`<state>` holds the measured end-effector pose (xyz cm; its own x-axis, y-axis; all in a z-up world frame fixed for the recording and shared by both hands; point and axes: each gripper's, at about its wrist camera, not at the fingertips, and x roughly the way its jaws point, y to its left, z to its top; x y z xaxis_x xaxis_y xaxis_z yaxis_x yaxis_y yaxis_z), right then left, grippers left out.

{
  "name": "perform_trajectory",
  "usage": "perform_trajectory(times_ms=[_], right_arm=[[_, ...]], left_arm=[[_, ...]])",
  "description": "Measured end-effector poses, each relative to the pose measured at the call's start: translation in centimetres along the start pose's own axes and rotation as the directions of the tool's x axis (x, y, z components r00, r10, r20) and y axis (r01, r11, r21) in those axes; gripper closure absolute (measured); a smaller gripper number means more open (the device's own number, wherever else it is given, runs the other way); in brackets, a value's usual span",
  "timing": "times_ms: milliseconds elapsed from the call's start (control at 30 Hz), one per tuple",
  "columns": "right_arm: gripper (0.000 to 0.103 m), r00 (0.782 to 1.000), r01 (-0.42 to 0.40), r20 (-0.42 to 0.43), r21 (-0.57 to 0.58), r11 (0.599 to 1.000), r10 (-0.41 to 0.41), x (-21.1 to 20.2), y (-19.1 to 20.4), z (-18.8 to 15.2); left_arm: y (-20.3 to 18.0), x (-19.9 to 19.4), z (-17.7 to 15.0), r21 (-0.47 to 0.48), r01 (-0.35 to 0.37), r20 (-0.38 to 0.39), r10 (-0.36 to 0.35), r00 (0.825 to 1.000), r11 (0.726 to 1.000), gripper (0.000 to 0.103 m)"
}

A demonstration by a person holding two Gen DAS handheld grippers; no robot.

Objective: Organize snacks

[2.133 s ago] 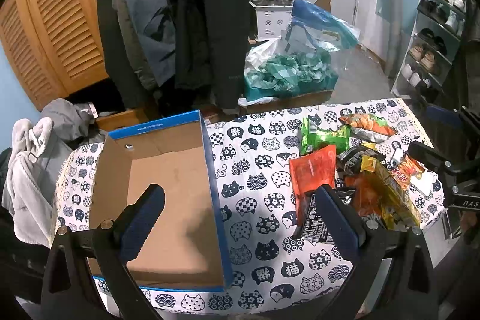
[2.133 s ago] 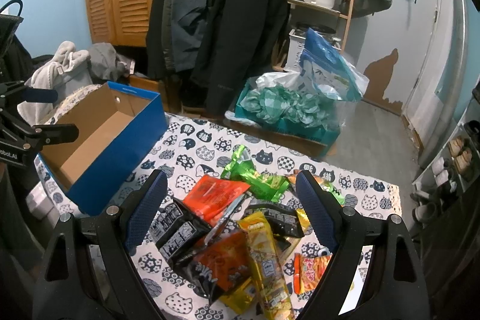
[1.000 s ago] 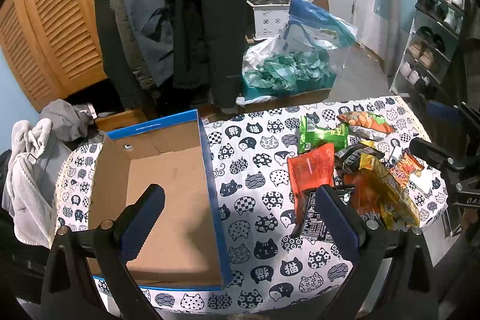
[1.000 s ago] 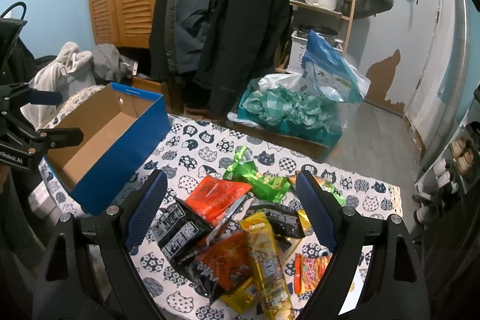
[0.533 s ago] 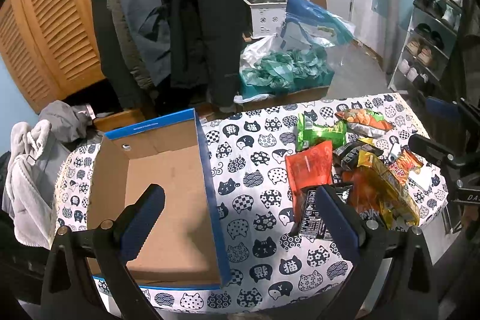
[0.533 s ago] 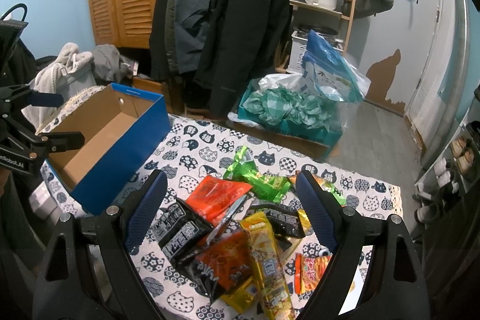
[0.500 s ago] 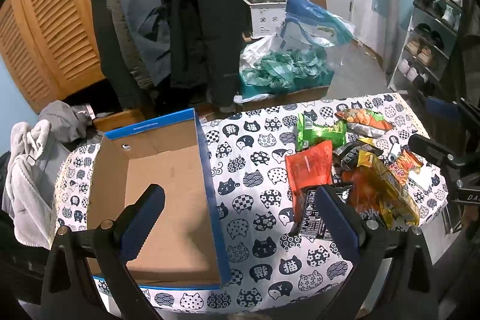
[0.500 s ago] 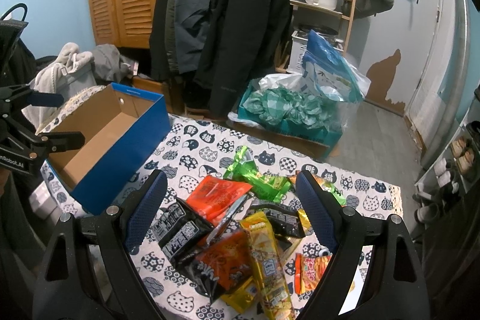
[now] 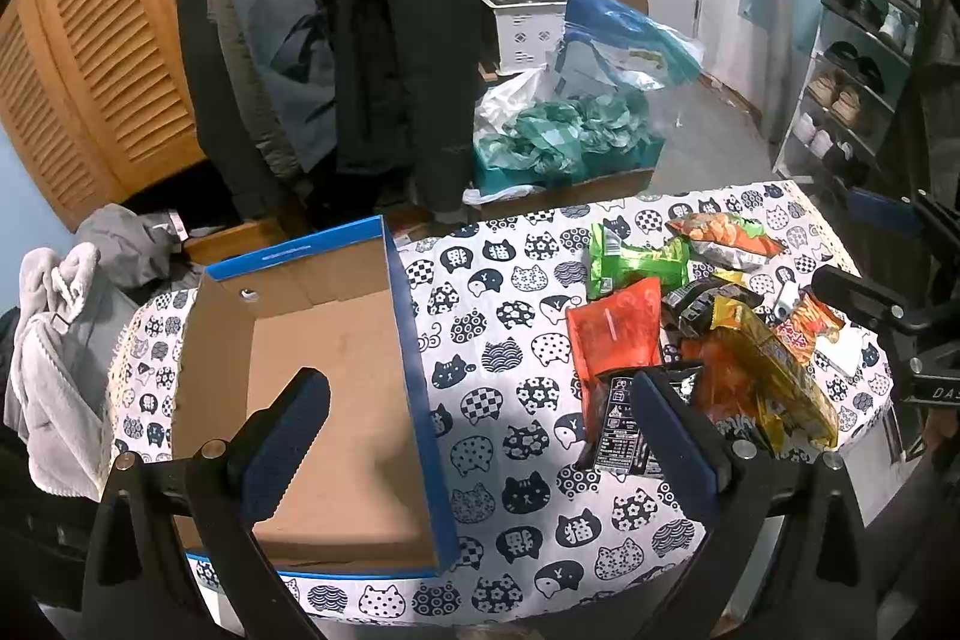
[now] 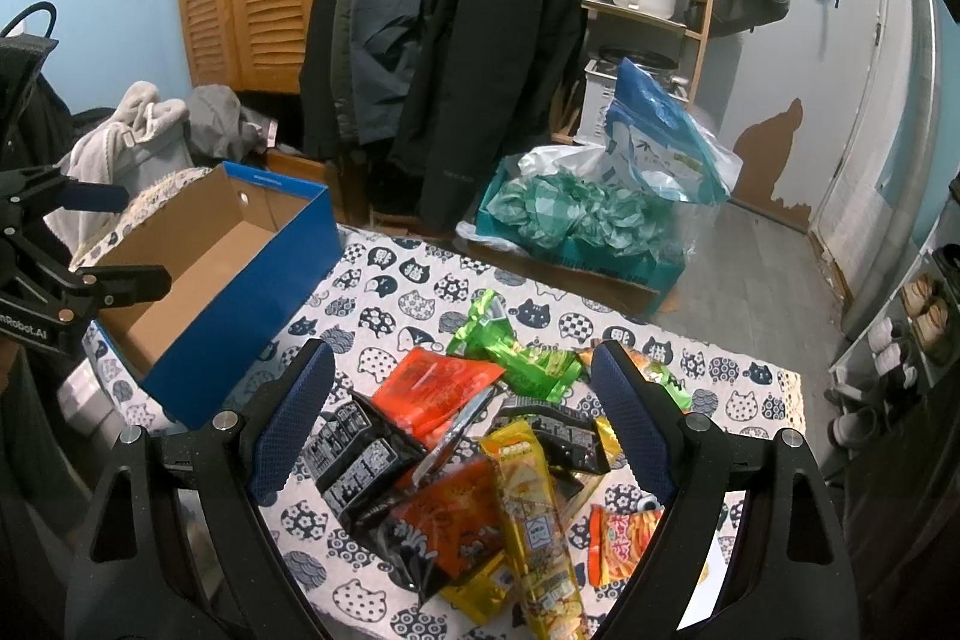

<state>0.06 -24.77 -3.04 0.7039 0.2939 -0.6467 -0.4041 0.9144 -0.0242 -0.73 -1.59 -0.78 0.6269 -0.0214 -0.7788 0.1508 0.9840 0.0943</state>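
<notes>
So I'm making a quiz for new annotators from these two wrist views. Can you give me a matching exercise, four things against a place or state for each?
Things:
1. blue box
2. green snack bag
3. long yellow packet
4. left gripper

Places or states:
A. lying on top of the snack pile
B. open, holding nothing
C. empty, cardboard floor bare
D. at the pile's far edge, on the cat-print cloth

Pairs: 1-C, 2-D, 3-A, 4-B

My left gripper (image 9: 477, 421) hangs with its jaws spread wide — one finger over the cardboard box (image 9: 336, 388), the other to that box's right. My right gripper (image 10: 462, 403) is spread just as wide and grips nothing — it sits well right of the box.
</notes>
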Motion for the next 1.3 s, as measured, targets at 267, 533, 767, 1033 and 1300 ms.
perform_trajectory(times_ms=[267,533,767,1033,1300], right_arm=[[0.017,1.0,0.001,-0.002,0.0,1.0,-0.001,0.0,0.0,0.0],[0.017,1.0,0.001,0.001,0.0,1.0,-0.001,0.0,-0.1,0.0],[0.017,1.0,0.001,0.001,0.001,1.0,-0.001,0.0,0.0,-0.1],[0.017,1.0,0.015,-0.016,-0.002,1.0,-0.015,-0.3,-0.8,-0.9],[0.017,0.996,0.047,-0.083,0.039,0.998,-0.043,0.7,-3.9,-2.4]], left_arm=[[-0.2,0.1,-0.1,0.004,0.002,-0.008,-0.002,1.0,1.0,0.002],[-0.3,0.4,0.0,0.01,0.005,-0.018,-0.005,1.0,1.0,0.002],[-0.3,0.5,0.0,0.013,0.006,-0.02,-0.006,1.0,1.0,0.002],[-1.5,2.0,0.0,0.037,0.028,-0.056,-0.026,0.998,0.999,0.002],[-4.4,5.8,-1.5,0.057,0.102,-0.154,-0.092,0.984,0.993,0.002]])
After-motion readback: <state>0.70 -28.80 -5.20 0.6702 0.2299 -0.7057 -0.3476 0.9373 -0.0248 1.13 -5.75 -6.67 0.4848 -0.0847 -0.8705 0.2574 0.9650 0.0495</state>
